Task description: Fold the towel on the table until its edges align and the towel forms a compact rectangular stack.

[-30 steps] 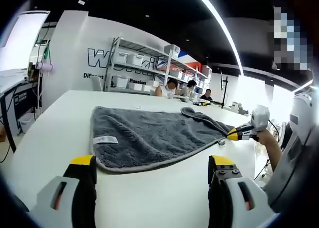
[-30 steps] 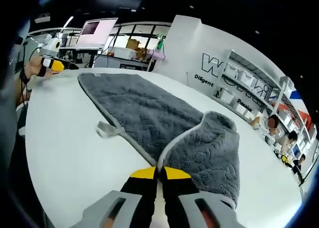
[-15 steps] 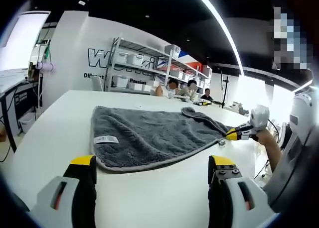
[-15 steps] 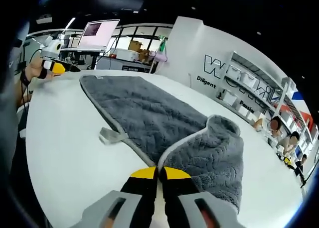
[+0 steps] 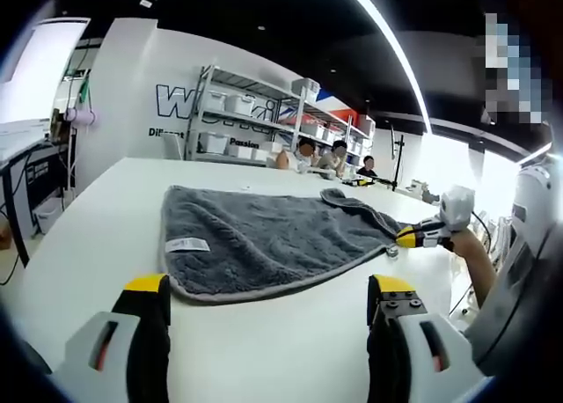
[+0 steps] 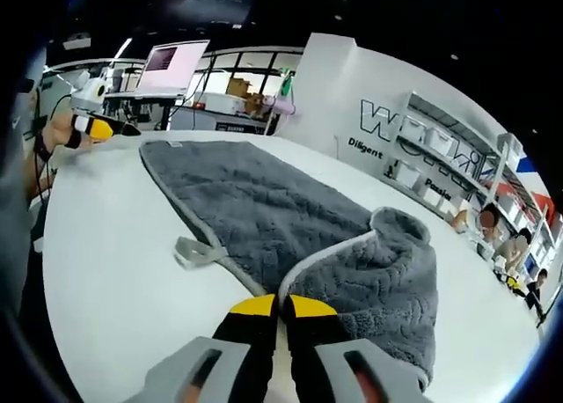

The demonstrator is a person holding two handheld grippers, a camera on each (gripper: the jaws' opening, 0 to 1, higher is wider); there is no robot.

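Towel [image 6: 264, 214] on desk [image 6: 114, 262]: right claw [image 6: 281, 308] pinches near corner shut, folding across; left claw [image 5: 268, 289] wide open, empty, nr opposite edge.

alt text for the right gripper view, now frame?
The right gripper, jaws shut, pinches a corner of the grey towel and lifts it into a fold over the rest. The towel lies on a white table; the left gripper shows far left.

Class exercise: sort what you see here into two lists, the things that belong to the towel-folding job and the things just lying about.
Belongs to the job:
grey towel
white table
right tool, shut on the towel's corner
left tool, open

Just lying about:
storage shelves
monitor
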